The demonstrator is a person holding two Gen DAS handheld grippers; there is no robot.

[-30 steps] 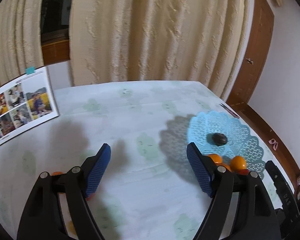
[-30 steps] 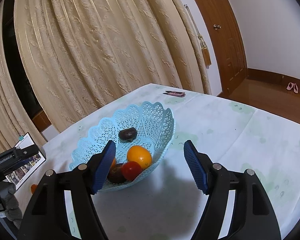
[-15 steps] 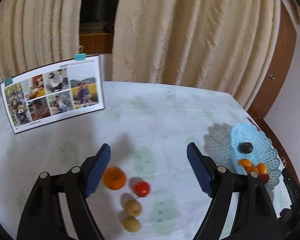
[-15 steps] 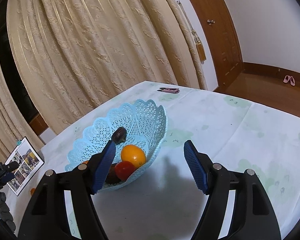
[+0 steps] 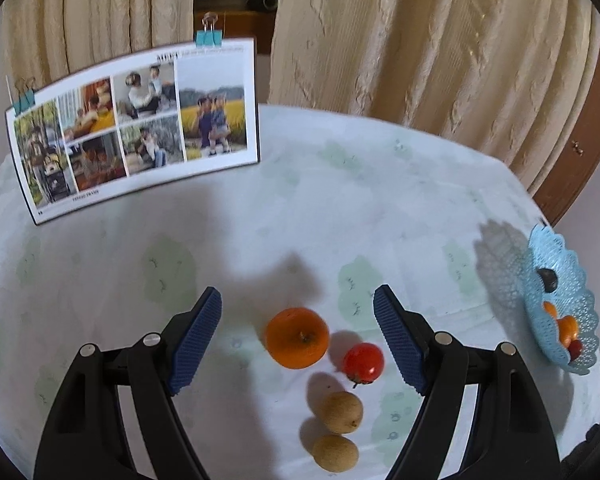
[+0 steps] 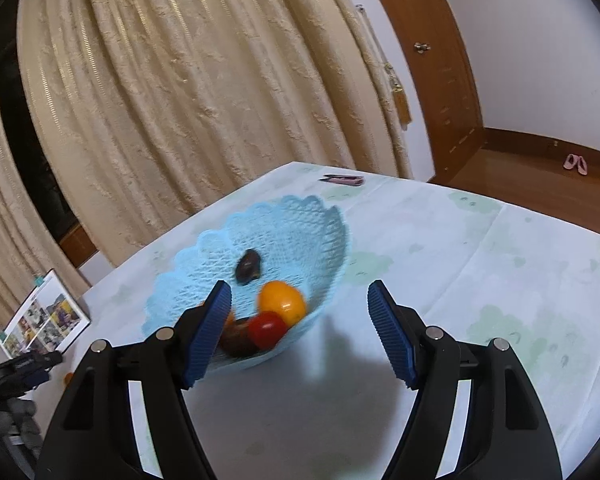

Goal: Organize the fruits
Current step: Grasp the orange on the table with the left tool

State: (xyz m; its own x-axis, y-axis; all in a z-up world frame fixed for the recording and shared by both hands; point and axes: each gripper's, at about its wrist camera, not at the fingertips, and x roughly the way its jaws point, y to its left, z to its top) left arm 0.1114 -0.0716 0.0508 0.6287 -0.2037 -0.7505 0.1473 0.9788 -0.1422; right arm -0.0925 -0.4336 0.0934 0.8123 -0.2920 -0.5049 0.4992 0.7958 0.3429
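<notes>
An orange (image 5: 297, 337), a red tomato (image 5: 363, 362) and two small brown fruits (image 5: 341, 407) (image 5: 335, 453) lie on the tablecloth. My left gripper (image 5: 298, 306) hangs open above them, with the orange between its blue pads and nothing gripped. At the far right in the left wrist view sits a light-blue lattice basket (image 5: 560, 272). In the right wrist view the basket (image 6: 300, 224) holds a dark fruit (image 6: 248, 266), an orange fruit (image 6: 282, 301), a red tomato (image 6: 266, 329) and more fruit behind the left pad. My right gripper (image 6: 300, 302) stands open just in front of the basket.
A photo card (image 5: 132, 128) stands clipped at the table's back left, also in the right wrist view as a photo card (image 6: 44, 320). Cream curtains (image 5: 420, 40) hang behind the table. A small pink tool (image 6: 342, 179) lies at the far edge. The table edge drops to a wooden floor (image 6: 540, 168).
The left gripper has swung left and tilted down, bringing the loose fruits between its fingers and pushing the basket to the right edge. The right gripper has barely moved.
</notes>
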